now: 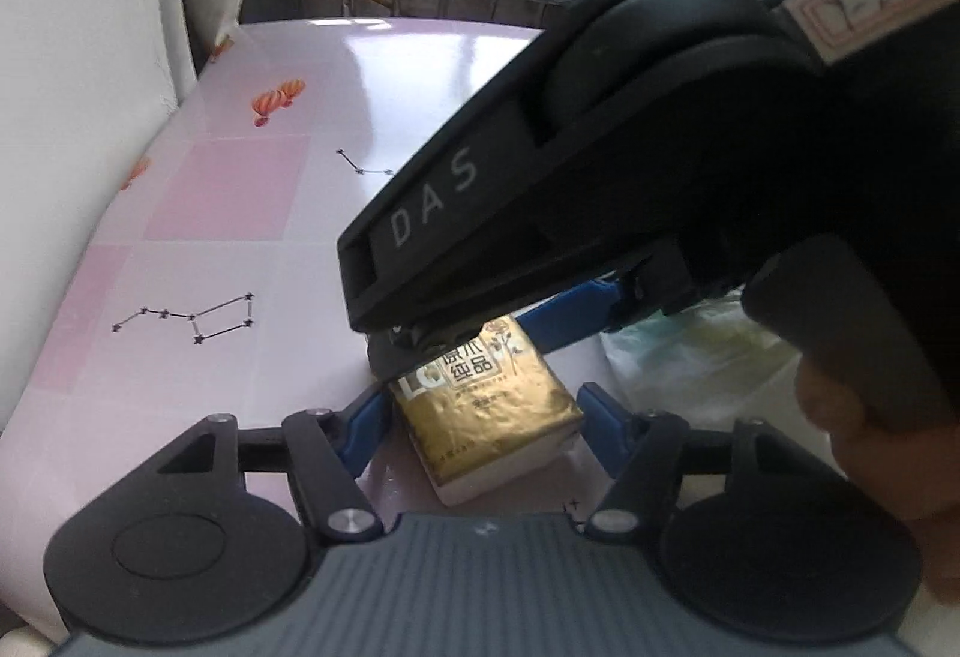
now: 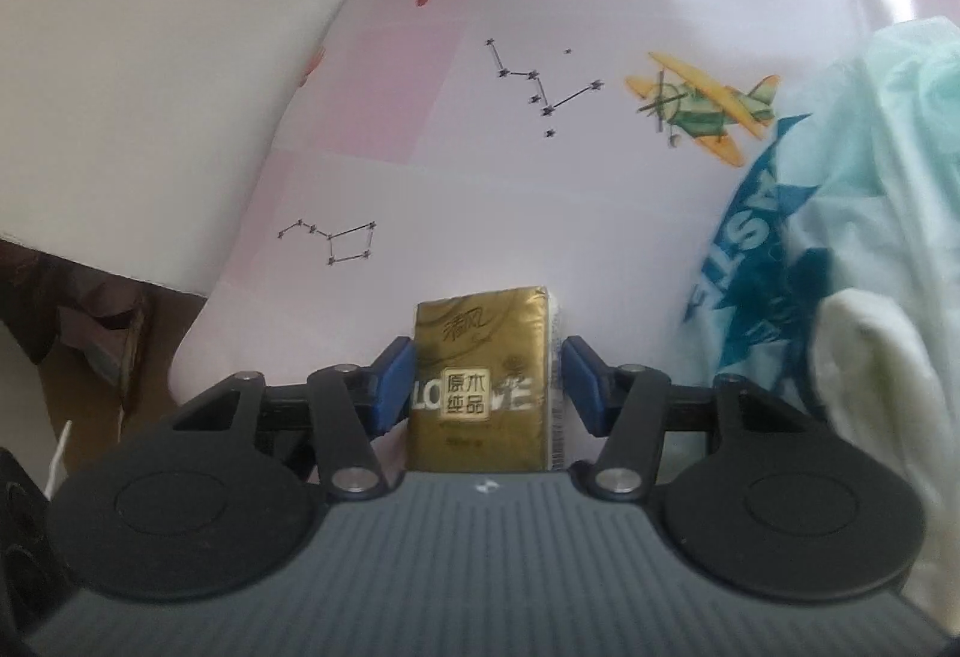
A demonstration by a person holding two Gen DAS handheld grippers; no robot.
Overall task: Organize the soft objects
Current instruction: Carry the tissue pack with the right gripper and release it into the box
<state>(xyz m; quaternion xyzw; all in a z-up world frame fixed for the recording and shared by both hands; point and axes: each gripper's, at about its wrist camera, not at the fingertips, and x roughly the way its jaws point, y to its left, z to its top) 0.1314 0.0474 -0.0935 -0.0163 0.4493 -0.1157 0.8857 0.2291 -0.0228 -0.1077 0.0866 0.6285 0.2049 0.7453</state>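
Tissue pack (image 2: 480, 387) lay on the table (image 2: 420, 177), between the right gripper's (image 2: 489, 384) fingers; left gripper's (image 1: 480, 432) fingers flanked it too. Right gripper's body sat above and behind the pack in the left view. Bag (image 2: 840, 237) lay right of the pack, well apart.

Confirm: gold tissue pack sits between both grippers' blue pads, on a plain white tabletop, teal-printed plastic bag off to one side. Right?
Not quite. The tabletop isn't plain white: it is pale pink with printed constellations, balloons and an airplane, as the right wrist view shows. The rest holds: the gold tissue pack sits between the pads of the right gripper and the left gripper, and the teal-printed plastic bag lies to one side.
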